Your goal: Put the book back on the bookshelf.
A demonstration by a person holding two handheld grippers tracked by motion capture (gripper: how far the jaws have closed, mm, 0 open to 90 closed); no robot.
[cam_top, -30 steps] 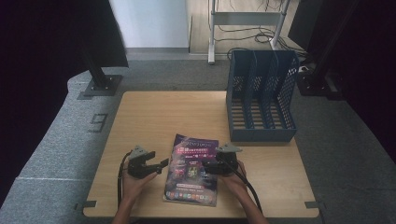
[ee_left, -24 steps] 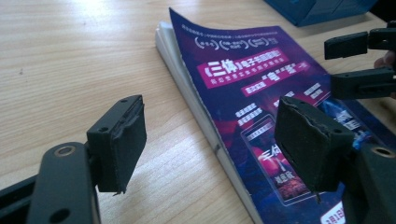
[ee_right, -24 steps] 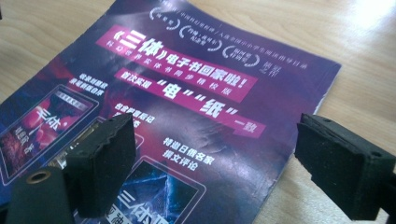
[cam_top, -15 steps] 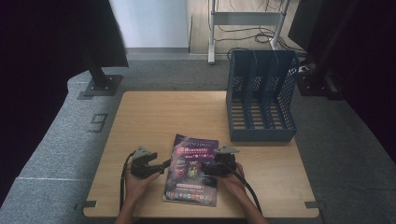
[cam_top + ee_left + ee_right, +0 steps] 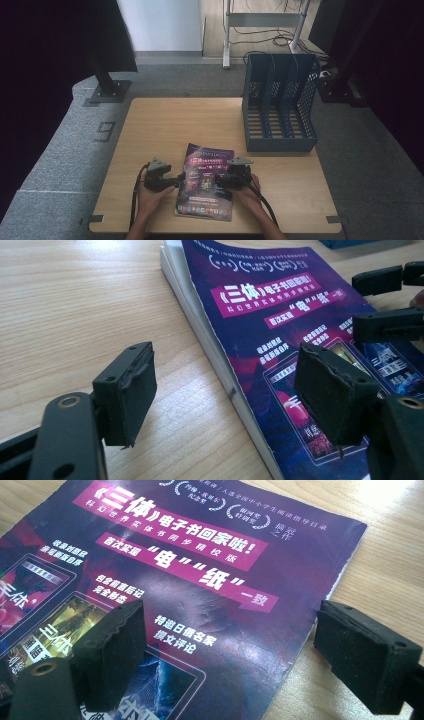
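Observation:
A purple magazine (image 5: 206,181) lies flat on the wooden table (image 5: 165,125), near its front edge. My left gripper (image 5: 179,178) is open at the magazine's left edge; in the left gripper view its jaws straddle that edge (image 5: 227,390), one over the wood and one over the cover (image 5: 280,320). My right gripper (image 5: 221,179) is open over the magazine's right side. In the right gripper view (image 5: 227,652) one jaw hangs above the cover (image 5: 200,570) and the other above bare wood. Neither holds anything.
A dark blue file rack (image 5: 280,102) with several upright slots stands at the table's back right. A black stand base (image 5: 107,90) sits on the grey floor beyond the table's left corner. Bare wood lies left of and behind the magazine.
Both grippers have edged slightly inward toward the magazine. The magazine has stayed where it was.

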